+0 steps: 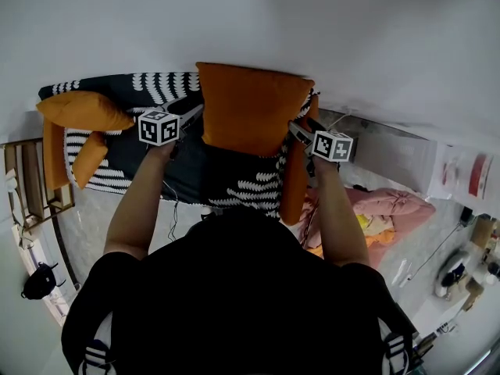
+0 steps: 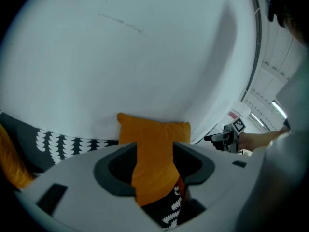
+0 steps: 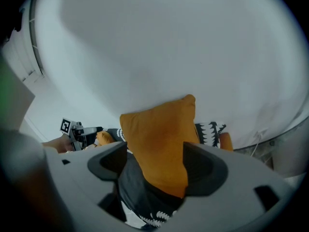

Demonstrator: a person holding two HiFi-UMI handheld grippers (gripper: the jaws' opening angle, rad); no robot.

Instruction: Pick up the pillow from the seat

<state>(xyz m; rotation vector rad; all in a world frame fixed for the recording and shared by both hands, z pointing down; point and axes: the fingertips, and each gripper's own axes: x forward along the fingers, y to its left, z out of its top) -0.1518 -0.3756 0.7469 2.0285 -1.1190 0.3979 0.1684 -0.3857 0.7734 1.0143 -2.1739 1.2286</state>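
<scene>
An orange pillow [image 1: 250, 108] hangs upright in the air above the dark seat with white leaf print [image 1: 187, 170], close to the white wall. My left gripper [image 1: 195, 114] pinches its left edge, and in the left gripper view a fold of the pillow [image 2: 152, 153] fills the narrow gap between the jaws of the left gripper [image 2: 153, 170]. My right gripper [image 1: 297, 131] grips the right edge. In the right gripper view a thick corner of the pillow [image 3: 161, 144] sits between the wide-set jaws of the right gripper [image 3: 157, 166].
Two more orange cushions [image 1: 82, 109] [image 1: 87, 158] lie at the seat's left end. An orange armrest [image 1: 295, 182] stands on the right, with pink fabric [image 1: 391, 209] on the floor beyond it. A wooden rack [image 1: 31, 178] is at the far left.
</scene>
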